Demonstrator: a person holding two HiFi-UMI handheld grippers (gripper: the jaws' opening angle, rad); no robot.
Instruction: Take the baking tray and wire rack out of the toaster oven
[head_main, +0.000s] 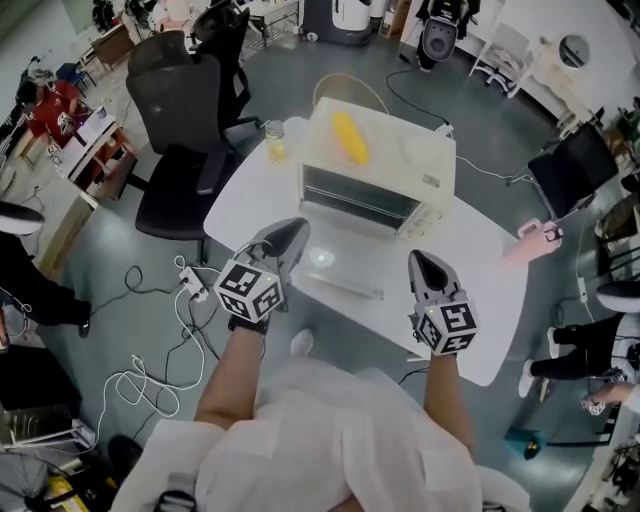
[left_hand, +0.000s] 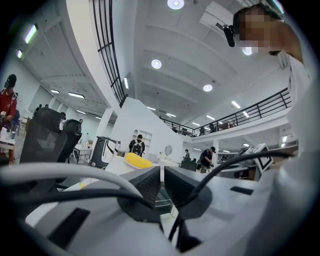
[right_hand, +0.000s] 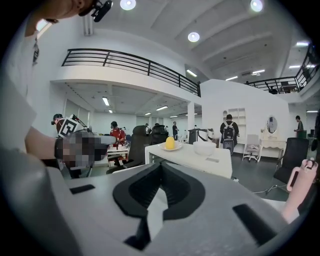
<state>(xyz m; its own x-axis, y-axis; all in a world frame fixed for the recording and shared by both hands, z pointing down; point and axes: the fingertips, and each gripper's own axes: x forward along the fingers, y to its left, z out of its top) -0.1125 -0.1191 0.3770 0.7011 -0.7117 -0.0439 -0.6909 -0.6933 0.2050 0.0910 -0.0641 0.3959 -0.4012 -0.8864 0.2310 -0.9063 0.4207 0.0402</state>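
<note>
The left tool (head_main: 290, 232) and right tool (head_main: 421, 262) sit lower centre, both closed and empty. Above them, the toaster oven (head_main: 405, 165) stands upper centre on the table (head_main: 485, 300), its door down and the wire rack (head_main: 352, 203) inside.

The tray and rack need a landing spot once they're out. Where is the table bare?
The widest bare patch of table lies right of the toaster oven, between its open door and the pink object. A narrower strip runs left of the door. The far left corner holds a glass; the oven top is occupied.
</note>
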